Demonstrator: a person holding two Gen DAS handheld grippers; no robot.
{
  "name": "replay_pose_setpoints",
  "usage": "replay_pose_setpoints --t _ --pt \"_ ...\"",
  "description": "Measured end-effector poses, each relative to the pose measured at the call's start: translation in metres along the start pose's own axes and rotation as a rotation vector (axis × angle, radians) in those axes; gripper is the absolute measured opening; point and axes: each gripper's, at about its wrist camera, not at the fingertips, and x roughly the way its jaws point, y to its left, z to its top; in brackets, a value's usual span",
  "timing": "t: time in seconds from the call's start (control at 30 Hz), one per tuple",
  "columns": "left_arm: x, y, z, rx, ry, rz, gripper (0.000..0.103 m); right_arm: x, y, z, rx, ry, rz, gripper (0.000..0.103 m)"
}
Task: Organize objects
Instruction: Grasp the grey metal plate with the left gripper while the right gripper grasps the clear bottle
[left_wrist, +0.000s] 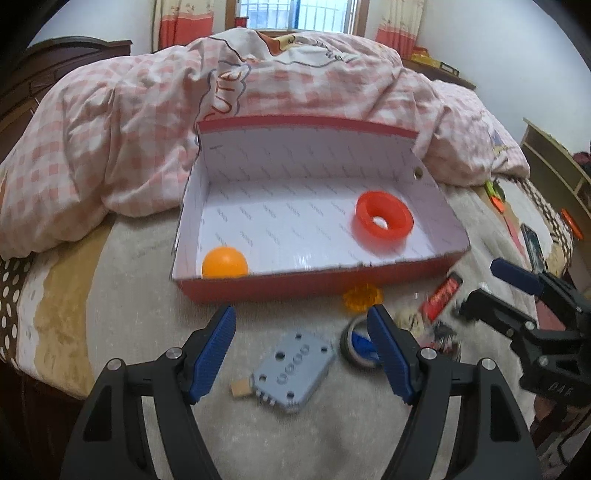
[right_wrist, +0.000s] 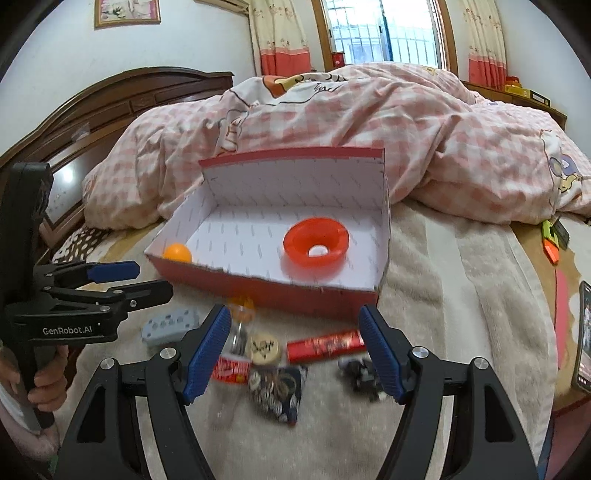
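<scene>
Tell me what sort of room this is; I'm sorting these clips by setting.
A bedroom, most likely in a home: the work happens on a bed with a rumpled pink checked quilt, against a dark wooden headboard, with a curtained window behind.

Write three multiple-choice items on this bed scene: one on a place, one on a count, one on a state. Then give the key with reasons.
1. Where is the orange ball?
A. on the quilt
B. in the red box, near-left corner
C. inside the red ring

2. How many things lie in the box?
A. two
B. four
C. none

3. How is the left gripper?
A. shut on the grey block
B. open and empty
C. holding the ball

Key: B, it sits against the front wall; A, only the ball and red ring; B, the grey block lies untouched below the spread jaws.
</scene>
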Motion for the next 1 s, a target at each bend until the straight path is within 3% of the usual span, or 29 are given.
replay_pose_setpoints --t 0.2,0.53,0.7,1.0 --pt "0.01 0.003 -0.022 0.036 0.05 0.004 0.074 0.0 0.001 -0.017 0.011 0.044 0.021 0.073" --pt "0.027 0.003 -0.031 0.072 0.083 0.008 0.074 0.005 0.018 -0.028 0.021 0.092 0.081 0.071" --pt "0.033 0.008 -0.034 0.063 0.094 0.011 0.074 0.016 0.032 -0.026 -0.012 0.108 0.098 0.059" --pt "0.041 0.013 -0.037 0.056 0.106 0.001 0.074 0.042 0.042 -0.017 -0.042 0.13 0.101 0.048"
